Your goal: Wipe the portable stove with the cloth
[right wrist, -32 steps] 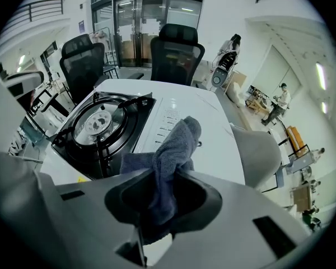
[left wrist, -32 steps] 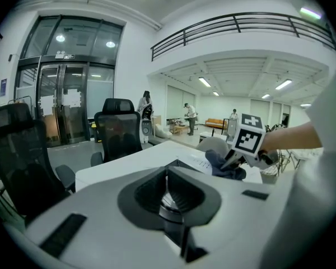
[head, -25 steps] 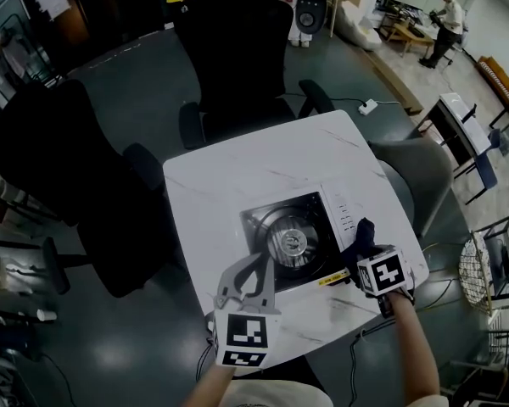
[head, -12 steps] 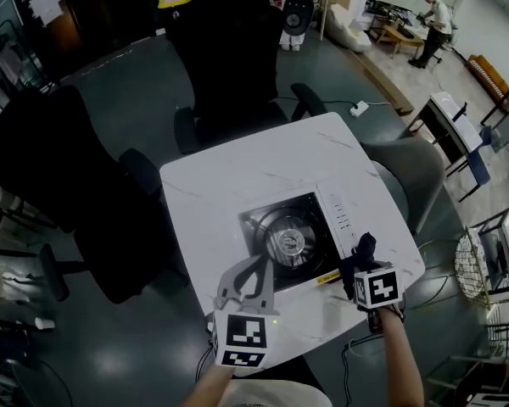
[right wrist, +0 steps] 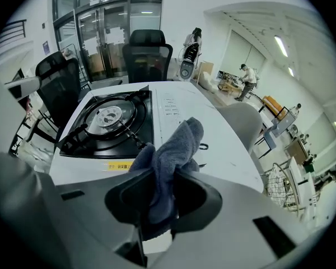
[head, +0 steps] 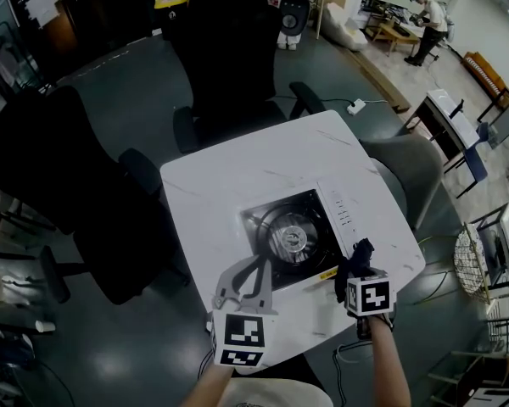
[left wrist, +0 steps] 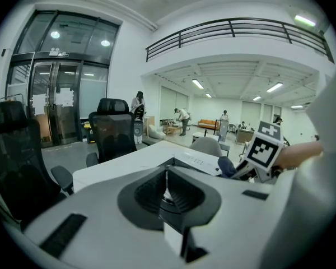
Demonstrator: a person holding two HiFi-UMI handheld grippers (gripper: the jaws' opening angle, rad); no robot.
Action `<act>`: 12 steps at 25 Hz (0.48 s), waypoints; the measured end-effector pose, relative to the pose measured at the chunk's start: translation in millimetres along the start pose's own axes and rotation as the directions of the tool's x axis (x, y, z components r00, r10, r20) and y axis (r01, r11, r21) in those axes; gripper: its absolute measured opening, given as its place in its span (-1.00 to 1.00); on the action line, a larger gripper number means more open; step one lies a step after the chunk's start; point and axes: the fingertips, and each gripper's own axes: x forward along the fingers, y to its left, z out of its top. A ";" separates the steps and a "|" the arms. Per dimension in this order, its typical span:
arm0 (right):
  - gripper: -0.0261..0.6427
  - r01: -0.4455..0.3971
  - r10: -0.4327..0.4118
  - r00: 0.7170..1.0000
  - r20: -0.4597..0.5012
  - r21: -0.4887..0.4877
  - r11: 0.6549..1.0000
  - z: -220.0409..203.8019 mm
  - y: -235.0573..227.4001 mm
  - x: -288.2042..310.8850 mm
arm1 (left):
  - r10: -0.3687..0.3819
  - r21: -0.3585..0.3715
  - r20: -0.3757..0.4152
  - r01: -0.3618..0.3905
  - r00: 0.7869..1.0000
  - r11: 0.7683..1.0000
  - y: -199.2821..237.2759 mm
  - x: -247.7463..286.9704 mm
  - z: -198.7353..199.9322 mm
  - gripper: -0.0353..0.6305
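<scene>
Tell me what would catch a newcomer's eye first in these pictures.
The dark cloth clamped in the right gripper, by the near right corner of the portable stove. Then the stove's black burner on the white table, with the left gripper, jaws together, by its near left corner.

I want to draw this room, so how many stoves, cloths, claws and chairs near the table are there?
Stove: 1
Cloth: 1
Claws: 2, the left claw and the right claw
Black chairs: 2
Grey chair: 1
Total: 7
</scene>
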 end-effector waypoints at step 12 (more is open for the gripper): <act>-0.63 -0.027 0.020 0.999 0.048 0.141 0.990 -14.8 35.7 -1.5 | 0.001 -0.003 0.010 -0.001 1.000 1.000 6.2 -9.6 -3.1 -0.83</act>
